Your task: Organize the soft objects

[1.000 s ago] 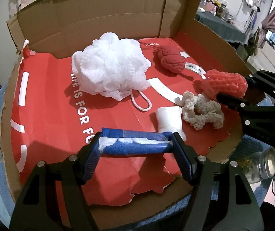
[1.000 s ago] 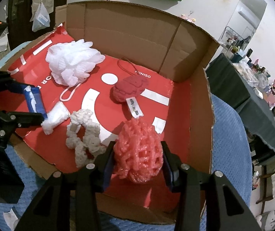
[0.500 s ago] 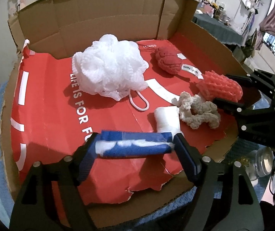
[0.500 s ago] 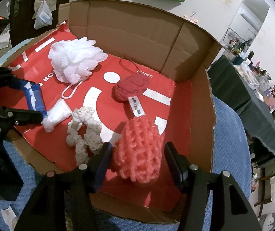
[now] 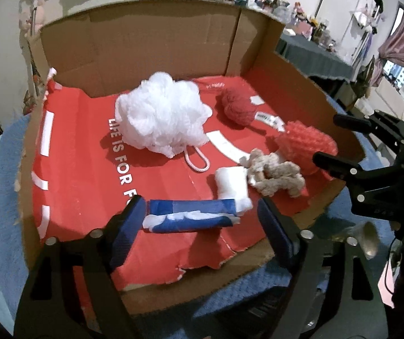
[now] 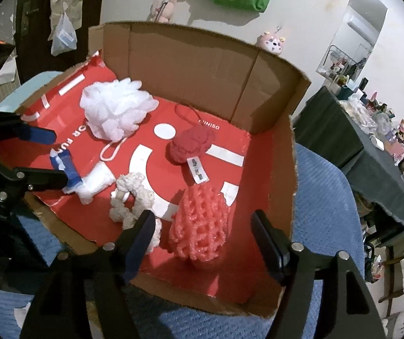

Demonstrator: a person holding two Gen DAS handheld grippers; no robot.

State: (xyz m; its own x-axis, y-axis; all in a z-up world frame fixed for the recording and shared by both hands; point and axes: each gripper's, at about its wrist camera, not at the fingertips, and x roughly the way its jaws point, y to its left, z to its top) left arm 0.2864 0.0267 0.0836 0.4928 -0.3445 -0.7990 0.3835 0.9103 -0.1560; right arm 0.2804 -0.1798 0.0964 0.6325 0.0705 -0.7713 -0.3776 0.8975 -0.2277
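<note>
Both grippers just opening. Left gripper [image 5: 202, 221] wide – blue-white roll [image 5: 190, 216] lies crosswise btwn its jaws, long axis spanning the gap, right pad clear of it. Right gripper [image 6: 202, 233] wide too – coral mesh sponge [image 6: 200, 224] sits free btwn pads, nearer this hand.

Left tongs [image 5: 202, 226] and right tongs [image 6: 202, 236] just opened wide.
</note>
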